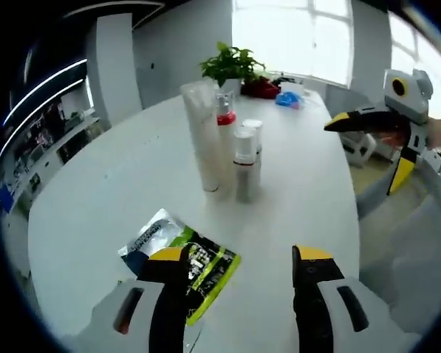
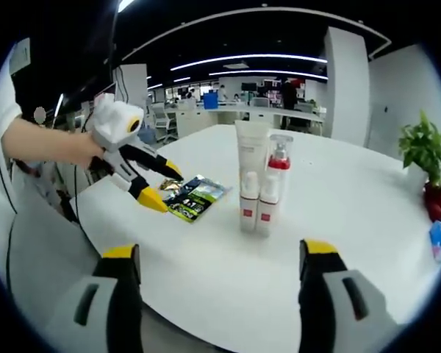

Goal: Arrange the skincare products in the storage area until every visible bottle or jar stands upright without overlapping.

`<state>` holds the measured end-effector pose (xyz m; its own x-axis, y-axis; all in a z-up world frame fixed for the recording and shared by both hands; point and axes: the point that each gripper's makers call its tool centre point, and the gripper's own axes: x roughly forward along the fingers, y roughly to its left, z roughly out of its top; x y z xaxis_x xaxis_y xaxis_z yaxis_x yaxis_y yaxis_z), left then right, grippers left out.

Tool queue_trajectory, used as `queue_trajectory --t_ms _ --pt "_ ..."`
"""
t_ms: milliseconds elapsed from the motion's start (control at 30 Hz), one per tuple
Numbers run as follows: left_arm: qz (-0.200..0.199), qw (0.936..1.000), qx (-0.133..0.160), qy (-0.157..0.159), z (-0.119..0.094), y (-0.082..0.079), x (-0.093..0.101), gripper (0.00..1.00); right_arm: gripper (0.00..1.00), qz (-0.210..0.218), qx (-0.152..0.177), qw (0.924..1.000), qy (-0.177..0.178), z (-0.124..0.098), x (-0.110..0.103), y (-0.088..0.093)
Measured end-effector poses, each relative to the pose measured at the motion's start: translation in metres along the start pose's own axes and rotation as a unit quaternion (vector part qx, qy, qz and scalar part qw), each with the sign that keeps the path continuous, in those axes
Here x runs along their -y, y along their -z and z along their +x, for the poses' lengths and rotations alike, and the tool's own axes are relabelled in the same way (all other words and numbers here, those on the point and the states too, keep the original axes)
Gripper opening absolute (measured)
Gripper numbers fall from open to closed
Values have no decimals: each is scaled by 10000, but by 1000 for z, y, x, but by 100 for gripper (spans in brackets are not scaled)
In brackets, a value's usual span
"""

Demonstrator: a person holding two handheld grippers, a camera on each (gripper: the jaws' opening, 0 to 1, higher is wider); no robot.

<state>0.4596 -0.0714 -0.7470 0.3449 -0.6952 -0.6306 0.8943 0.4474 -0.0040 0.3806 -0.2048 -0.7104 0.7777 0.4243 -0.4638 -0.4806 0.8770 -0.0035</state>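
White table point(image 1: 117, 184), upright bottles point(image 2: 257, 202) overlapping, sachet point(image 1: 180, 261) part-hidden by left gripper point(image 1: 239, 268)

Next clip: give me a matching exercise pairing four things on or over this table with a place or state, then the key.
Things:
1. tall tube
2. red-collared bottle
3. sachet
4. left gripper

Places or states:
A. lying flat on the table
B. held over the sachet, jaws open
C. tallest in the cluster, upright
D. upright behind the two short pump bottles, beside the tube

Pairs: 1-C, 2-D, 3-A, 4-B
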Motion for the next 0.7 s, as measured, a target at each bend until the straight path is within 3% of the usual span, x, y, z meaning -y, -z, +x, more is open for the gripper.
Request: queue_trajectory --t_ms 700 --pt "-894 9934 173 -696 -53 39 4 75 88 -45 140 9999 -66 -1 -3 -5"
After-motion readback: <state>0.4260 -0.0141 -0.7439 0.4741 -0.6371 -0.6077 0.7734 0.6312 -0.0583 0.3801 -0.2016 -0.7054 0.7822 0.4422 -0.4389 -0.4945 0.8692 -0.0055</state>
